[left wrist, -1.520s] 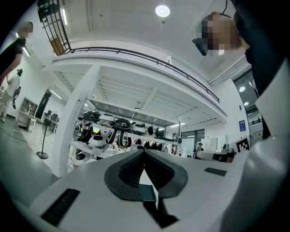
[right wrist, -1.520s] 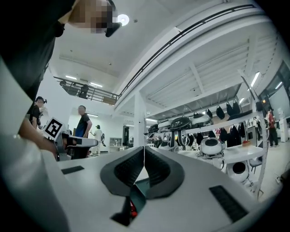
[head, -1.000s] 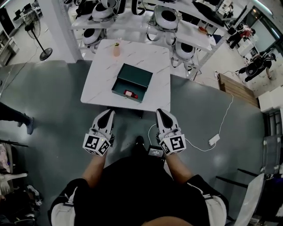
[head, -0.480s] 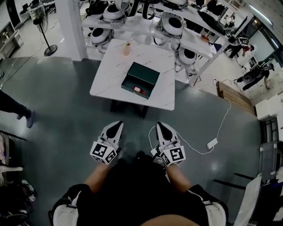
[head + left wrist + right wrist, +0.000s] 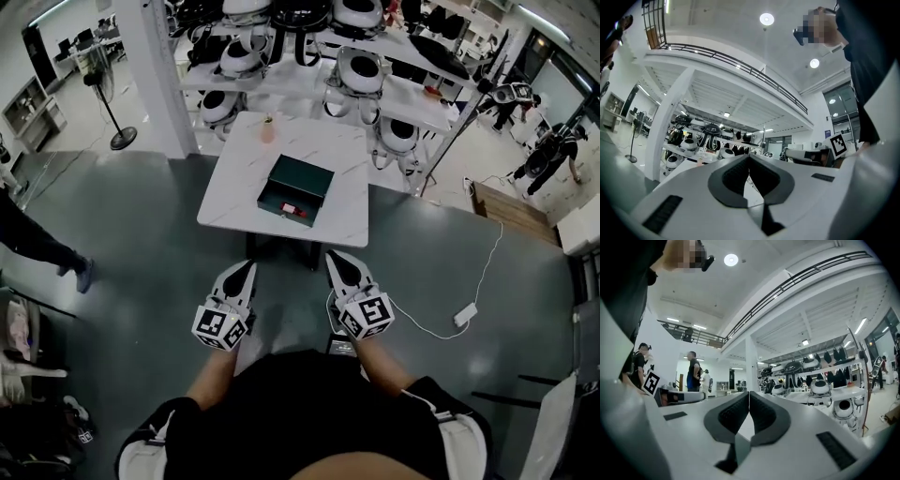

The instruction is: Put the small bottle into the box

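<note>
Head view: a white table (image 5: 234, 192) stands ahead of the person on the grey floor. On the table's middle sits an open dark green box (image 5: 305, 174), and the bottle (image 5: 293, 208), small and red, lies inside it, by the box wall nearest the person. A pink item (image 5: 268, 130) stands at the table's far edge, well apart from the box. Behind the table run shelves (image 5: 422, 94) loaded with round white shells. The left gripper (image 5: 247, 266) and right gripper (image 5: 334, 256) are held side by side on the person's side of the table, off its near edge and well apart from the box, both pointing towards it. A white cable (image 5: 466, 314) lies on the floor to the table's right; a person (image 5: 42, 246) stands far to its left

Left gripper view: the left gripper (image 5: 749, 157) has its jaws pressed together with nothing between them. It points above the table towards the shelves (image 5: 701, 143). The right gripper's marker cube (image 5: 838, 145) shows at the right

Right gripper view: the right gripper (image 5: 749, 393) likewise has its jaws pressed together and empty, aimed at the shelves (image 5: 820, 380). The left gripper's cube (image 5: 651, 383) shows at the left, with people (image 5: 693, 371) standing far off
</note>
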Motion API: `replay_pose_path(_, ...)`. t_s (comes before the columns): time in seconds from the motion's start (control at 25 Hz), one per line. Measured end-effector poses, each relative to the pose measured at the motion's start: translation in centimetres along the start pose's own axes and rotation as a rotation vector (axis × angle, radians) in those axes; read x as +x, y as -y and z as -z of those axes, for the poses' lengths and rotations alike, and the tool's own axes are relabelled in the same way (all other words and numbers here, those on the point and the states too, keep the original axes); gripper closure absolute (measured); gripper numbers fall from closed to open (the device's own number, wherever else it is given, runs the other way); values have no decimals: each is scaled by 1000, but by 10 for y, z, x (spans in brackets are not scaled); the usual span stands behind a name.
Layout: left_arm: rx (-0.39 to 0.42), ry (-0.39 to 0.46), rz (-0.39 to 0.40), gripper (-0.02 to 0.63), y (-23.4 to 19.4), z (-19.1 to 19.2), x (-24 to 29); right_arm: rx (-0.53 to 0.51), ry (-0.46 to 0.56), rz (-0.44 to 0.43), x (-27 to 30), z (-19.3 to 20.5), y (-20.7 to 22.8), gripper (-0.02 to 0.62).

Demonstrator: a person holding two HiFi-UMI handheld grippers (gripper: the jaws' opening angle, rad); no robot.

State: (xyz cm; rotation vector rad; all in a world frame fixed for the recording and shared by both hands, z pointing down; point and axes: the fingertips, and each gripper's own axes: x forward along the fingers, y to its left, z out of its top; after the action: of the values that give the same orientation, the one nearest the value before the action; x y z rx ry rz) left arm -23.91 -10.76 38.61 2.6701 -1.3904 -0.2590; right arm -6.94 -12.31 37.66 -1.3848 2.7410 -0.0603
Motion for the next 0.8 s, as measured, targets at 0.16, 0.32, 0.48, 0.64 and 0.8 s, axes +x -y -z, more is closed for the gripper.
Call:
replay_pose_path(0.16, 31, 41, -35, 589, 5, -20, 6, 9, 2, 41, -12, -8, 28, 561)
replay_pose_path(0.32, 39, 43, -82, 589, 3, -27, 11, 21, 10, 56, -21, -16, 41, 561)
replay_pose_path(0.48, 32, 52, -104, 589, 9, -31, 8, 22, 14, 54, -28, -21, 46, 563)
replay_pose_path(0.64, 29, 13, -94, 589, 16, -13, 7, 12, -14, 23, -37, -17, 48, 563)
replay_pose_path(0.8, 43, -3, -75, 589, 20, -5, 12, -46, 7, -25, -35, -28, 50, 563)
